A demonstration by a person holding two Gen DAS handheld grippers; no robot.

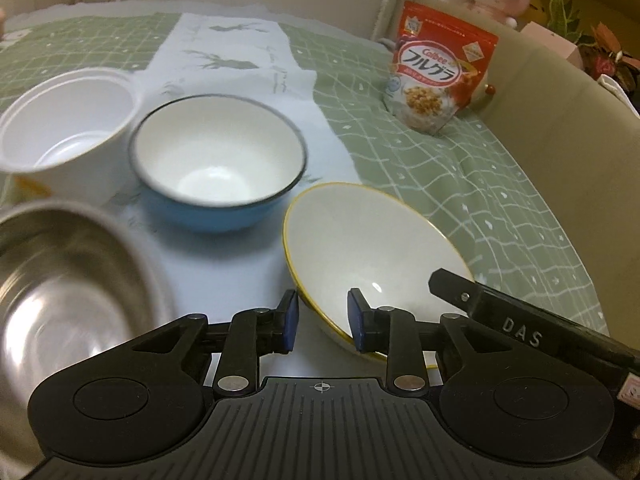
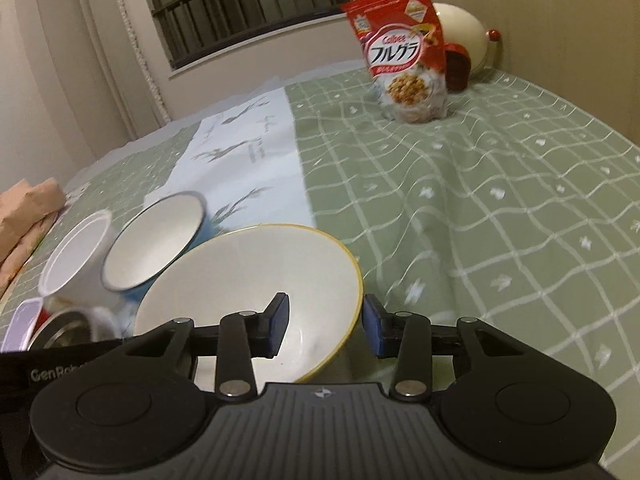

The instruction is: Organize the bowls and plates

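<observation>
A white bowl with a yellow rim point(image 1: 372, 256) sits tilted on the table; it also shows in the right wrist view point(image 2: 248, 280). My left gripper point(image 1: 322, 322) is open, its jaws astride the bowl's near left rim. My right gripper point(image 2: 326, 326) is open, its jaws astride the bowl's right rim. Behind stand a blue bowl with a white inside point(image 1: 218, 152) point(image 2: 154, 238), a white plastic tub point(image 1: 68, 120) point(image 2: 76, 254) and a steel bowl point(image 1: 68, 280) point(image 2: 66, 328).
A red cereal bag point(image 1: 438, 68) point(image 2: 404, 48) stands at the back right on the green checked tablecloth point(image 1: 460, 168). A white runner point(image 1: 224, 52) lies under the bowls. A beige chair back point(image 1: 560, 92) borders the right. Crumpled brown paper point(image 2: 28, 208) lies left.
</observation>
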